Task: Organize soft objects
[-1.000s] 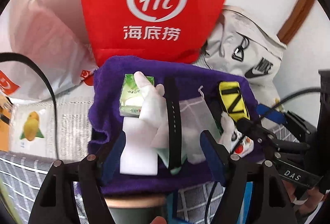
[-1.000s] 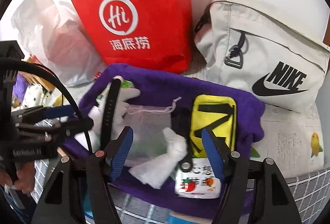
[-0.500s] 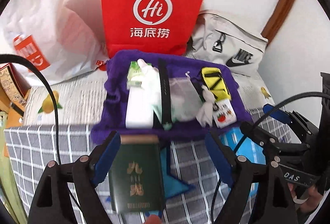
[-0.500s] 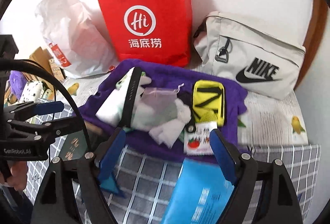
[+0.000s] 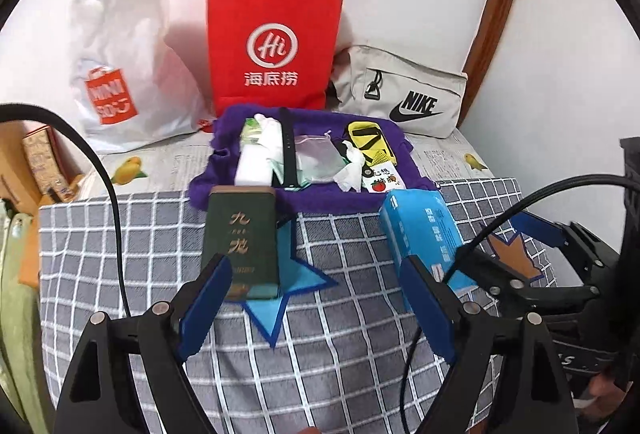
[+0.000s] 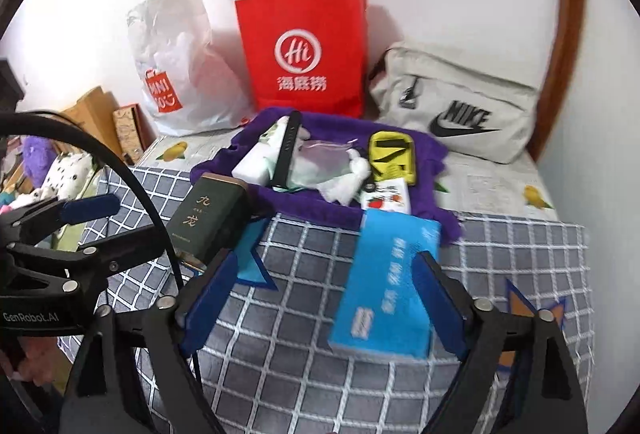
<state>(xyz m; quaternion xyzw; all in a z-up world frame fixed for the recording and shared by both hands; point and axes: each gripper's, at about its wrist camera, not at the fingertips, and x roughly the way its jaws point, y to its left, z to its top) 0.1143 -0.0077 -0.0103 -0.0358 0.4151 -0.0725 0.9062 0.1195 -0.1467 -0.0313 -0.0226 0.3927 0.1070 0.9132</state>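
A purple towel lies on the bed and carries a white pack, a black strap, a clear drawstring pouch, a crumpled tissue and a yellow pouch. A dark green box and a blue tissue pack lie in front of it. My left gripper is open and empty, its left finger beside the green box. My right gripper is open and empty, over the blue pack's near end.
A red paper bag, a white Miniso plastic bag and a grey Nike bag stand against the wall behind the towel. A grey checked cloth covers the near bed. Boxes and plush toys sit at the left.
Both grippers have pulled back and risen away from the purple towel. The green box, blue pack and checked cloth have come into view. Both stay open.
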